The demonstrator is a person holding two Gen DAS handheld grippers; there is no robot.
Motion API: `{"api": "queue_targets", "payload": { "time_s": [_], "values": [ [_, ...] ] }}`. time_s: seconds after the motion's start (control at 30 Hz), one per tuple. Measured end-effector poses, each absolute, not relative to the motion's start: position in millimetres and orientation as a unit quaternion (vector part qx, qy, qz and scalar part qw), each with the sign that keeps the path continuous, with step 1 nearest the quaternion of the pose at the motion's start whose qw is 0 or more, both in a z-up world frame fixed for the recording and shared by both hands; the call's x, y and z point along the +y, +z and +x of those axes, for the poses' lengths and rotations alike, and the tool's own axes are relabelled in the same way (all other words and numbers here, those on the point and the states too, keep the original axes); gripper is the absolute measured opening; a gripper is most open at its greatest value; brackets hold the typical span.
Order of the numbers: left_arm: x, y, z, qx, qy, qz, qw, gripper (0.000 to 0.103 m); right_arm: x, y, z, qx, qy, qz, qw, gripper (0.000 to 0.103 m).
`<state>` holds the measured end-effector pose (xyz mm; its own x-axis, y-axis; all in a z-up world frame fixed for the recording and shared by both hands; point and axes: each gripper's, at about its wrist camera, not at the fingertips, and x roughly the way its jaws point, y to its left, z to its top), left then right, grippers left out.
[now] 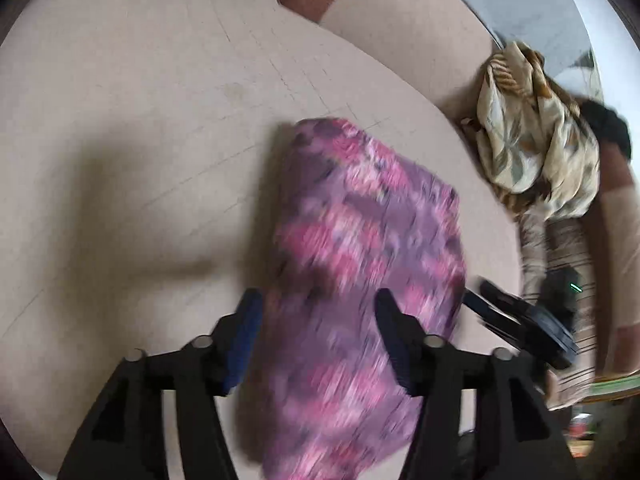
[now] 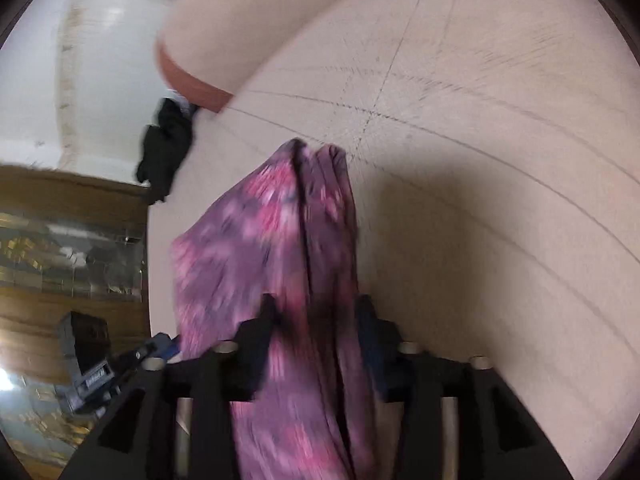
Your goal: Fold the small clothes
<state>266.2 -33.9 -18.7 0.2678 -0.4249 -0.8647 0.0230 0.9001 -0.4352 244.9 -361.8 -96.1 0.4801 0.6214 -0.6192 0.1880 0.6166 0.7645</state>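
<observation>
Pink-purple floral garment lies bunched on the beige table — thin, limp, light. Left gripper and right gripper both spread, cloth between, not pinched. Best hold — a hem corner.

left hand-held gripper hangs with jaws apart over the blurred pink-purple garment on the beige worktop; right hand-held gripper at the cloth's edge.

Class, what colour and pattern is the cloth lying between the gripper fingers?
The cloth is purple with blotchy pink patches, clearest in the left wrist view.
</observation>
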Motion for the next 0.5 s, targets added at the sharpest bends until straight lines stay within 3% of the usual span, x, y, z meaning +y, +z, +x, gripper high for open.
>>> {"api": "queue_targets", "payload": {
  "time_s": [0.03, 0.07, 0.17, 0.3, 0.4, 0.43, 0.47, 0.5],
  "values": [
    [-34, -10, 244, 0.569, -0.134, -0.159, 0.796, 0.078, -363, -90, 223, 0.482, 0.137, 0.414, 0.759, 0.077],
    [-35, -6, 219, 0.549, -0.134, -0.151, 0.811, 0.084, -364, -84, 194, 0.472, 0.136, 0.422, 0.762, 0.077],
    [-41, -20, 175, 0.552, -0.147, -0.145, 0.808, 0.084, -348, -79, 140, 0.450, 0.163, 0.427, 0.767, 0.077],
    [-42, -38, 161, 0.555, -0.165, -0.165, 0.798, 0.084, -306, -101, 122, 0.501, 0.141, 0.382, 0.764, 0.074],
    [-45, -52, 167, 0.560, -0.163, -0.168, 0.795, 0.072, -293, -113, 131, 0.524, 0.123, 0.352, 0.766, 0.052],
    [-44, -62, 167, 0.572, -0.161, -0.176, 0.785, 0.054, -289, -114, 132, 0.530, 0.118, 0.340, 0.768, 0.042],
    [-43, -75, 165, 0.586, -0.164, -0.190, 0.770, 0.042, -287, -111, 134, 0.534, 0.120, 0.335, 0.767, 0.026],
    [-39, -77, 160, 0.576, -0.162, -0.200, 0.776, 0.040, -284, -109, 134, 0.537, 0.127, 0.338, 0.763, 0.017]
  ]
}}
